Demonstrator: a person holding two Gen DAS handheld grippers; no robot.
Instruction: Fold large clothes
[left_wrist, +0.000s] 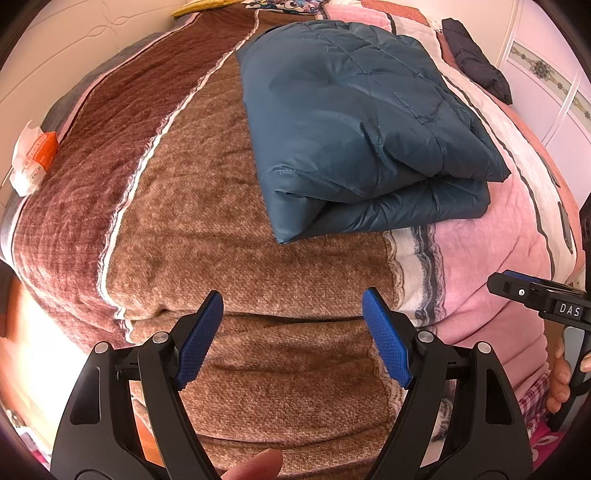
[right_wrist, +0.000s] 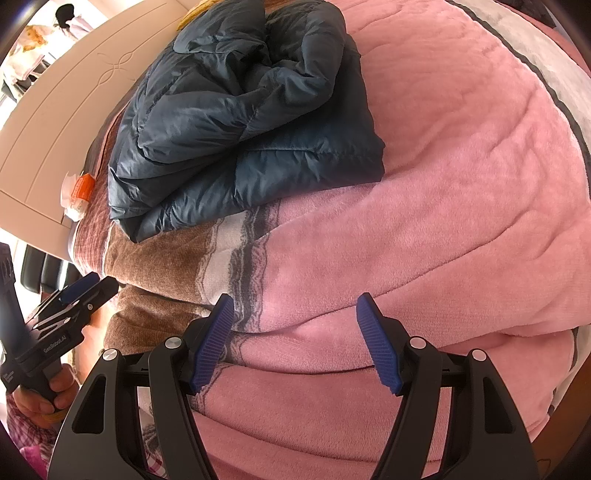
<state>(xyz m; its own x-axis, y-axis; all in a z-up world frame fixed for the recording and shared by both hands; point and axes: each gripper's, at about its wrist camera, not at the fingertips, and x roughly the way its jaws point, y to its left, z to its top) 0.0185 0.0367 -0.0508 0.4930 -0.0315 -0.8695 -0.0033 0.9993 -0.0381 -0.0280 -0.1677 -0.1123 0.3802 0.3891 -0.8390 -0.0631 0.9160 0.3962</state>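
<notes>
Jacket (left_wrist: 354, 122) folded on bed (left_wrist: 221, 258), ahead of both released hand-held grippers, left (left_wrist: 291, 332) nearer, right (right_wrist: 295, 339) farther.

1. A quilted jacket (left_wrist: 354, 129) of smooth, faintly sheeny teal cloth lies folded on a bed
2. The blanket (left_wrist: 221, 221) beneath shows a plush, napped pile, brown in one band, pink fleece in another (right_wrist: 424, 166)
3. The left gripper (left_wrist: 291, 332) and the right gripper (right_wrist: 295, 332) have matt black plastic arms, dull metal pins and blue pads (left_wrist: 199, 339) with a knurled, rubbery texture
4. The headboard (right_wrist: 74, 129) looks smooth and painted cream
</notes>
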